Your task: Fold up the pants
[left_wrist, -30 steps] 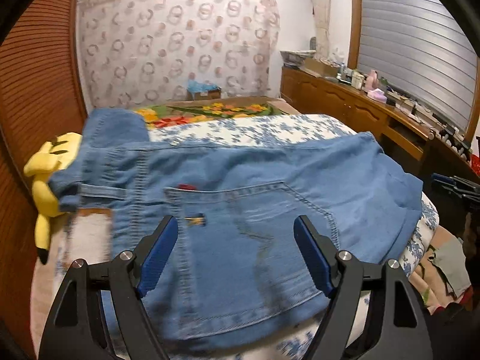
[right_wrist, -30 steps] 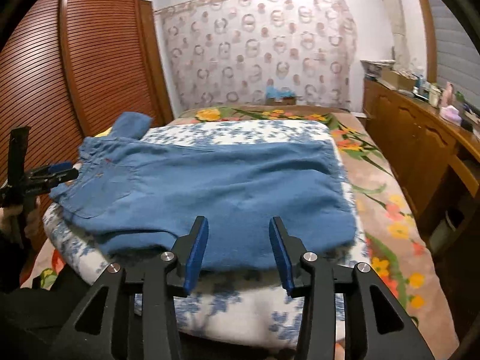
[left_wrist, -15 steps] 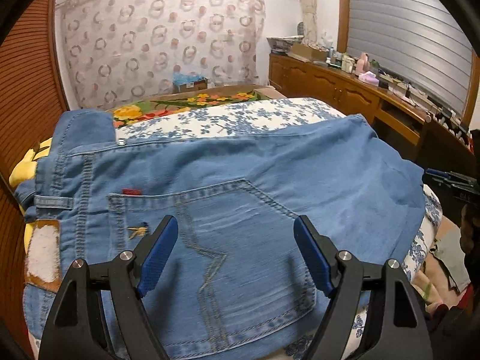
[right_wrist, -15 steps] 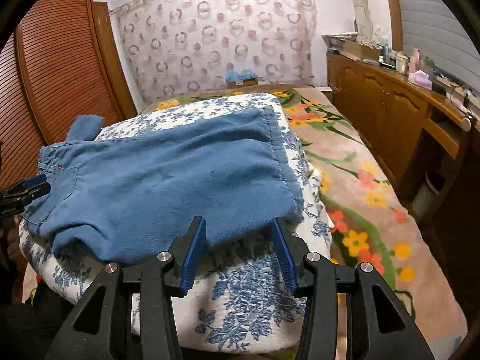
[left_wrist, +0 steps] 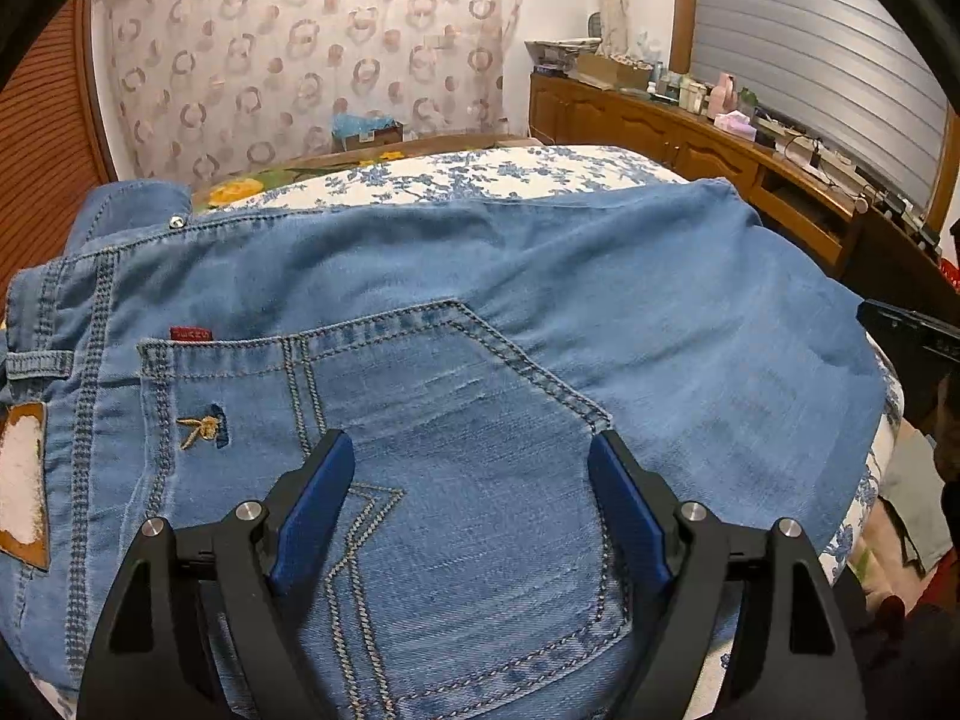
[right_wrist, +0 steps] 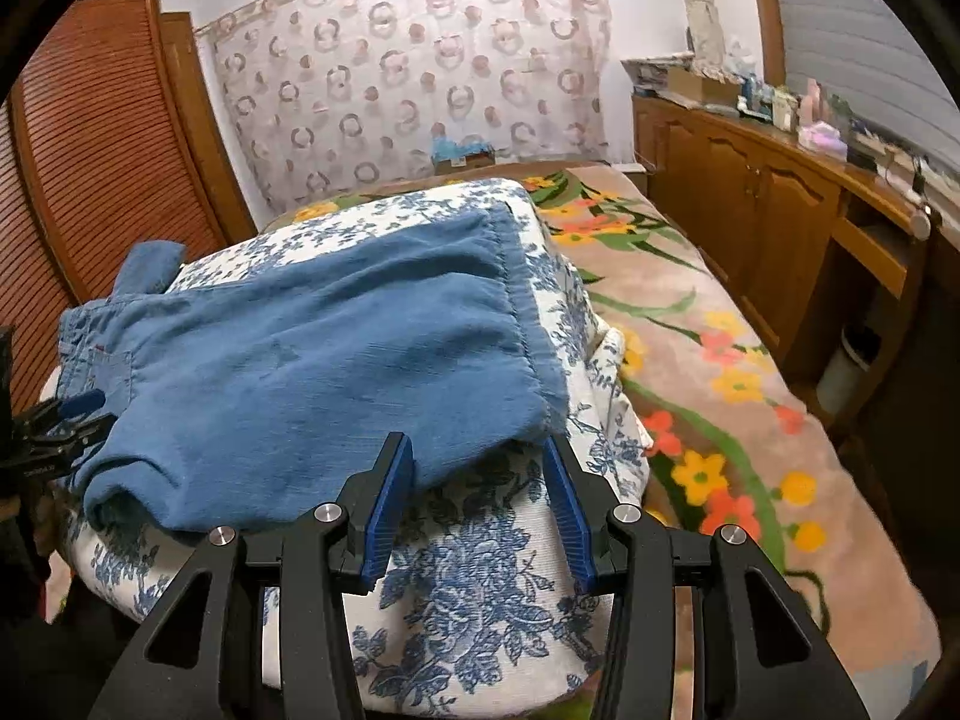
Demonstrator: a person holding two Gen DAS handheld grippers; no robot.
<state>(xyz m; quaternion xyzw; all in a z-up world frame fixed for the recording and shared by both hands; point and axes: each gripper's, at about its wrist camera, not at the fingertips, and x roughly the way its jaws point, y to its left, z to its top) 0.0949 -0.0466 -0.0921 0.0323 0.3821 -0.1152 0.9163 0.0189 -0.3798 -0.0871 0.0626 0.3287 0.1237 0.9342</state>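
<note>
Denim pants (left_wrist: 492, 312) lie folded across a white cushion with blue flowers (right_wrist: 480, 588), which sits on a bed covered by a floral blanket (right_wrist: 720, 408). Waist end lies on the left, toward the louvred wardrobe doors (right_wrist: 90, 180); hem end lies on the right, toward the wooden cabinets (right_wrist: 750, 204). Back pocket (left_wrist: 432, 450) faces up, with a small red tab (left_wrist: 191, 333) at its top corner and a gold embroidered emblem (left_wrist: 201, 429) beside its vertical stitching. Leather waistband patch (left_wrist: 21, 480) shows at the far left edge. Left gripper (left_wrist: 471, 501) hovers low over the pocket, its blue pads (left_wrist: 312, 510) spread wide with nothing between them; contact with the cloth cannot be confirmed. Right gripper (right_wrist: 477, 501) sits at the hemmed corner (right_wrist: 540, 408) of the leg, jaws moderately apart, the corner of the denim lying between and just above the pad tips, not pinched. Near edge of the pants droops over the front of the cushion. Each gripper is partly visible in the other's view, at opposite ends of the garment. A circle-patterned curtain (left_wrist: 312, 60) hangs behind the bed, and clutter lines the cabinet top (left_wrist: 720, 102).
</note>
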